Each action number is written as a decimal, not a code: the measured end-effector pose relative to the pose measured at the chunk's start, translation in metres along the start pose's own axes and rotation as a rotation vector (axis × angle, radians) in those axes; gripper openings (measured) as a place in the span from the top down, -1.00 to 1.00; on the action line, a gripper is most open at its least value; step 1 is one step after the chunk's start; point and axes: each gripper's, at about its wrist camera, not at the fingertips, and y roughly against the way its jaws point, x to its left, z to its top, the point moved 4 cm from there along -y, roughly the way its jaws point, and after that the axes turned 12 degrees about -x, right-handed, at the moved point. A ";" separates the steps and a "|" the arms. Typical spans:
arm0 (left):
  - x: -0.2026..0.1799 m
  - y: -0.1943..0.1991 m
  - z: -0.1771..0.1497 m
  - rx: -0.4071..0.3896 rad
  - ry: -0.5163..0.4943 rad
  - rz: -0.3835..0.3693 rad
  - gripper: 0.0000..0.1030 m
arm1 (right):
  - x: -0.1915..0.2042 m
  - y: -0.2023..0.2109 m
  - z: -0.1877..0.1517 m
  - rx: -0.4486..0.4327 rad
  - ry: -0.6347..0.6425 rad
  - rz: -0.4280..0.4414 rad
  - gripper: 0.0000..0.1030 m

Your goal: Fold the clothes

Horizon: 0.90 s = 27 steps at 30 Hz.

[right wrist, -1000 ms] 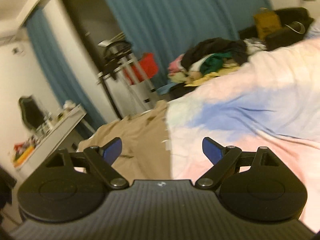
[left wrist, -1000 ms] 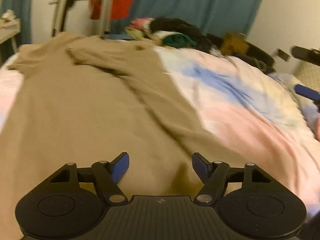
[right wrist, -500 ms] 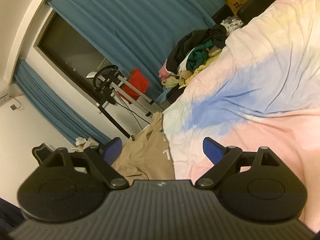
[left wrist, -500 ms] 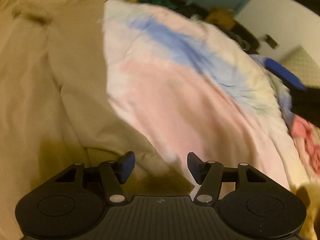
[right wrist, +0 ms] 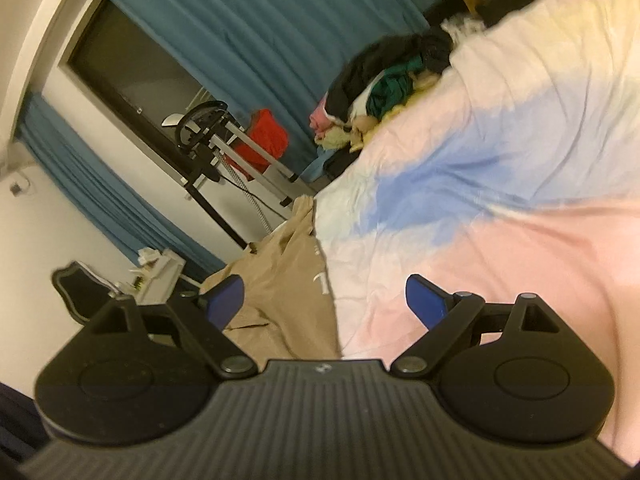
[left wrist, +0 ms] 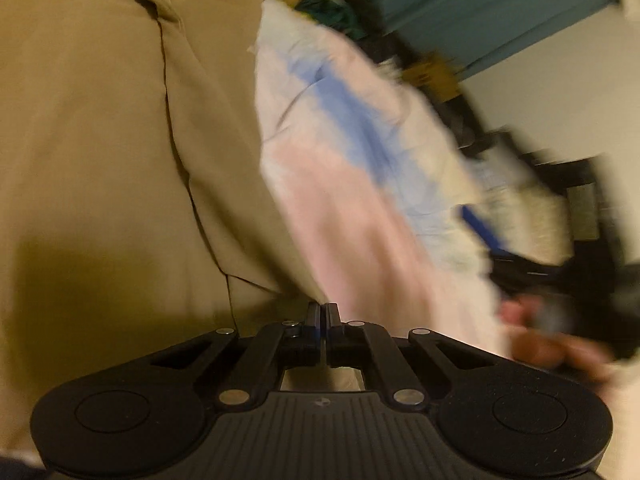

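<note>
A tan garment (left wrist: 100, 152) lies spread on the bed's pastel pink, blue and white duvet (left wrist: 352, 200). My left gripper (left wrist: 323, 314) is shut at the garment's near right edge, where the tan cloth meets the duvet; the cloth between the pads is hidden. My right gripper (right wrist: 324, 294) is open and empty, held above the duvet (right wrist: 500, 184), with the tan garment (right wrist: 280, 280) ahead on the left. The right gripper also shows blurred at the right of the left wrist view (left wrist: 560, 268).
A pile of mixed clothes (right wrist: 384, 84) sits at the far end of the bed. Blue curtains (right wrist: 260, 24), a metal stand (right wrist: 224, 144) with a red item and a white side table (right wrist: 160, 276) stand beyond the bed.
My left gripper has gone from open to shut at the garment's edge. Both views have tilted, and the right gripper has moved closer to the left one.
</note>
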 end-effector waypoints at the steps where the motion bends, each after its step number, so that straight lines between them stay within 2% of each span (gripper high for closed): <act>1: 0.006 0.015 0.003 -0.008 0.013 -0.015 0.97 | 0.005 -0.002 -0.003 0.008 0.037 0.000 -0.74; 6: 0.055 0.080 0.013 -0.019 0.141 -0.013 0.98 | 0.025 -0.013 -0.026 0.083 0.143 -0.007 -0.73; 9: 0.091 0.106 0.020 -0.029 0.157 0.070 0.99 | 0.035 -0.015 -0.038 0.120 0.187 0.000 -0.73; 12: 0.118 0.113 0.025 -0.003 0.166 0.157 0.99 | 0.046 -0.015 -0.047 0.146 0.223 0.015 -0.72; 15: 0.132 0.112 0.026 0.014 0.172 0.196 1.00 | 0.049 -0.015 -0.052 0.153 0.239 0.009 -0.72; 16: 0.133 0.109 0.026 0.016 0.174 0.196 0.96 | 0.050 -0.015 -0.054 0.155 0.244 0.007 -0.72; 18: 0.131 0.102 0.029 0.017 0.165 0.196 0.75 | 0.052 -0.015 -0.057 0.159 0.253 0.002 -0.72; 20: 0.130 0.095 0.031 0.014 0.137 0.208 0.22 | 0.055 -0.016 -0.060 0.163 0.263 -0.002 -0.72; 21: 0.129 0.090 0.032 0.015 0.123 0.215 0.07 | 0.056 -0.016 -0.061 0.166 0.268 -0.005 -0.72; 25: 0.135 0.081 0.028 0.045 0.109 0.215 0.04 | 0.060 -0.016 -0.065 0.168 0.279 0.004 -0.72; 27: 0.132 0.077 0.024 0.063 0.084 0.228 0.19 | 0.062 -0.017 -0.066 0.169 0.284 0.008 -0.72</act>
